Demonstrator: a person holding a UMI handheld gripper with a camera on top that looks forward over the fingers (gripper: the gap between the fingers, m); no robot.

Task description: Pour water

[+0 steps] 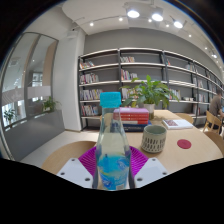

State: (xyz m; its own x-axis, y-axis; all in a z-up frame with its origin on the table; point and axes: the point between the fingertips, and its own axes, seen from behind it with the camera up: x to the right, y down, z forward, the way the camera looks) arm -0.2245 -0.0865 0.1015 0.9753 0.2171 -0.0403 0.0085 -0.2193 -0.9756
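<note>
Clear bottle with blue cap and blue label, patterned grey-green cup, red coaster.

a pale wooden table bears a cup and red coaster.

A potted plant with broad green leaves stands at the far side of the light wooden worktop. Just in front of the plant lies a low stack of books, the top one red. Near the plant, toward its right, an open book lies flat, and closer in sits a small round red coaster. Behind the plant, long bookshelves line the wall.
</note>
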